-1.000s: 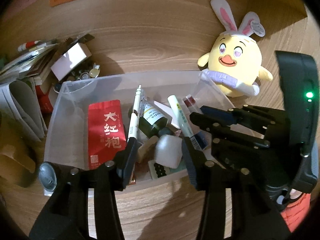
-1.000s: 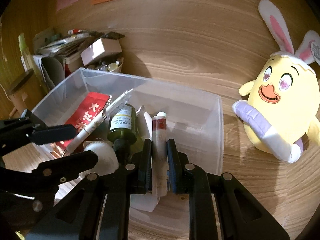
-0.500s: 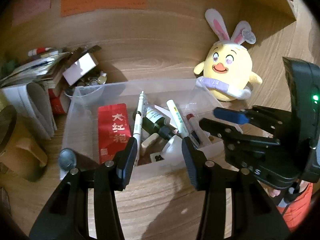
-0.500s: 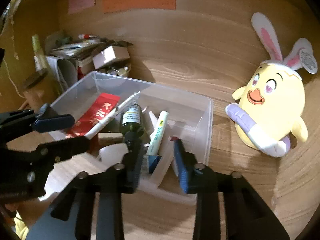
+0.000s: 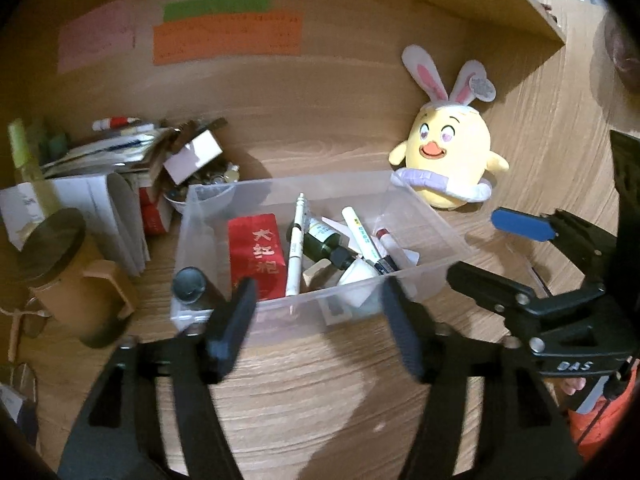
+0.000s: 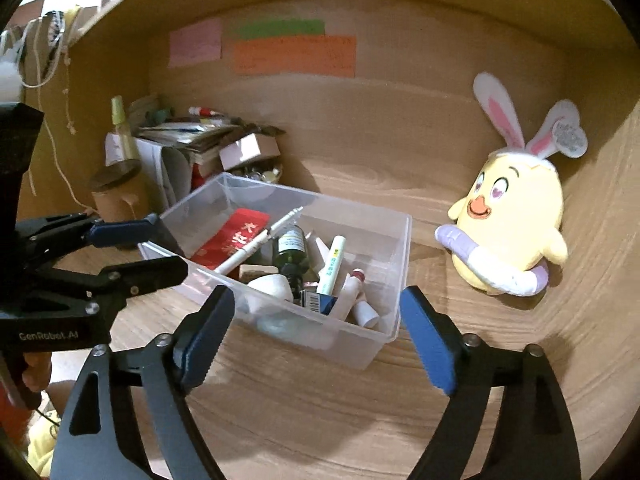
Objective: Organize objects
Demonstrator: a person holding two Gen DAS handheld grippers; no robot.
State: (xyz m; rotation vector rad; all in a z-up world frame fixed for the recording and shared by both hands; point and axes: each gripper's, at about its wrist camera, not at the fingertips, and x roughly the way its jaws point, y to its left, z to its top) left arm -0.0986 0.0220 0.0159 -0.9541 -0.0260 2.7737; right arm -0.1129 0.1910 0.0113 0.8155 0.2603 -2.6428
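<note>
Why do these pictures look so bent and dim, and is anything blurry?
Both views: fisheye lenses bow the wooden desk and darken the corners. Left wrist view: the left claw is smeared by motion. Right wrist view: the right claw is sharper, casting soft shadows; the clear bin shows little glare.

Left tool (image 5: 320, 320) and right tool (image 6: 316, 336) tilt downward side by side, jaws opening, nothing between them

both wrist cams look down-fwd from near, sharing the clear bin (image 5: 436, 276) (image 6: 372, 340) & plush chick (image 5: 452, 160) (image 6: 516, 236).
</note>
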